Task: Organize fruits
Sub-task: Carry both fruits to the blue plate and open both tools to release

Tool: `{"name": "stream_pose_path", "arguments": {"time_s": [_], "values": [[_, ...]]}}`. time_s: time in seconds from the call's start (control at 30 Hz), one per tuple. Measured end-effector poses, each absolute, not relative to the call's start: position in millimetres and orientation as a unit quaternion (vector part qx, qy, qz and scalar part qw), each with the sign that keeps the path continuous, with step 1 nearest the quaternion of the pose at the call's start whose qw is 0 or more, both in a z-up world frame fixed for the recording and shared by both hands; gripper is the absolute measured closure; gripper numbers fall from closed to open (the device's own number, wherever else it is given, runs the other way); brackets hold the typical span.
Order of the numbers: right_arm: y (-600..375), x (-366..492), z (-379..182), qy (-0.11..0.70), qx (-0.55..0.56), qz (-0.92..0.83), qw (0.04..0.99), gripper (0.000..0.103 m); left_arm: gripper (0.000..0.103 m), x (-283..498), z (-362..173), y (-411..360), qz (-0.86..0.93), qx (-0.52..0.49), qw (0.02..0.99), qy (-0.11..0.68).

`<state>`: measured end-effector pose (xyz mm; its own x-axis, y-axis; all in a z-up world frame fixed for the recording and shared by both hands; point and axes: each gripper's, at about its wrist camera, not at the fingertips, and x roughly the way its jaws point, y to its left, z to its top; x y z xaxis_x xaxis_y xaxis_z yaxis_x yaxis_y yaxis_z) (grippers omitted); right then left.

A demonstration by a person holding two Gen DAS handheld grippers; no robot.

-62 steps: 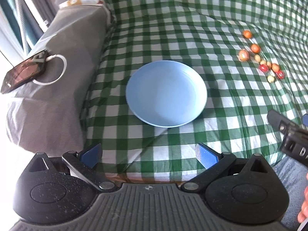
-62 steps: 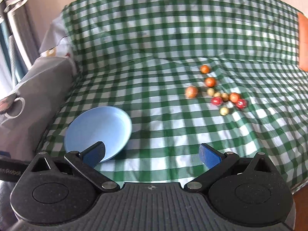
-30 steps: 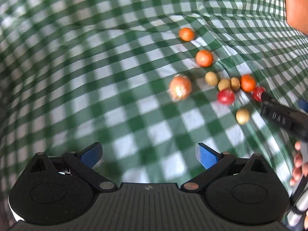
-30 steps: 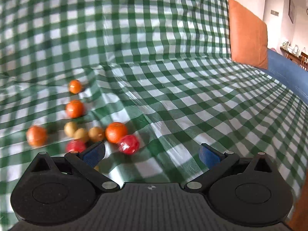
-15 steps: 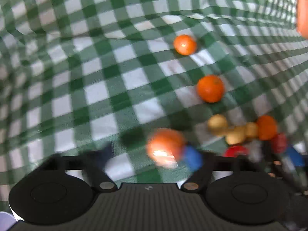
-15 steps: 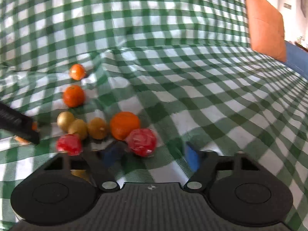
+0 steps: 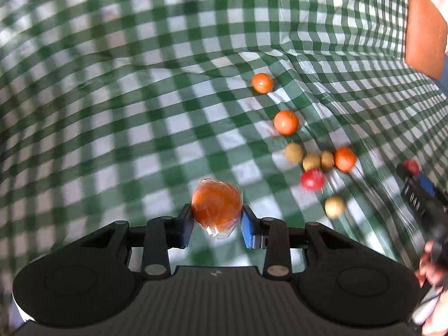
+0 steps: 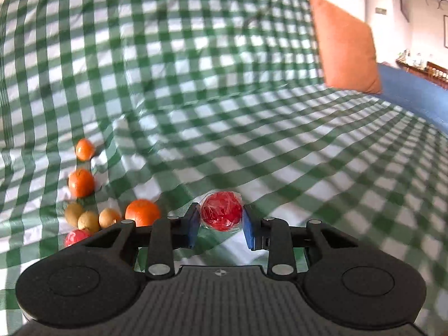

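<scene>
Left gripper (image 7: 217,218) – jaws closed on wrapped orange (image 7: 217,205), held just above checked cloth (image 7: 112,112). Right gripper (image 8: 221,224) – jaws closed on wrapped red fruit (image 8: 222,214), also near cloth. Task seems at early stage: two fruits gripped, none sorted yet. Left on cloth: three oranges (image 7: 286,122), four small tan fruits (image 7: 294,152), one more red fruit (image 7: 312,179). Destination not in view, cannot tell where fruits go.
</scene>
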<state>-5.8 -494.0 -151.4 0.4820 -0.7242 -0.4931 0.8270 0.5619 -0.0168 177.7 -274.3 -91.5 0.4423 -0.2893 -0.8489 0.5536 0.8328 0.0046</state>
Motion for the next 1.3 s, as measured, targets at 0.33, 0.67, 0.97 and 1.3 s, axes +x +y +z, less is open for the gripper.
{"name": "stream_pose_path", "arguments": {"time_s": [0.33,0.67,0.97,1.3], "values": [[-371.5,-55.3,-94.5,0.257,0.128,-0.298,0.910,0.070,0.063,95.9,-47.2,-124.3,-0.172,0.132,0.855,0.470],[-227.2,-38.6,-53.9,0.290,0.091,-0.147,0.941,0.070,0.063,43.2,-28.7,-13.9,-0.128,0.070,0.871,0.469],[-168.3,-29.6,-29.9,0.317,0.050,-0.098,0.942,0.070,0.063,29.6,-24.7,33.0,-0.122,0.021,0.877,0.465],[-149.2,-15.4,-37.7,0.344,0.032,-0.083,0.935,0.070,0.063,45.3,-34.0,39.2,-0.122,0.017,0.876,0.466]]}}
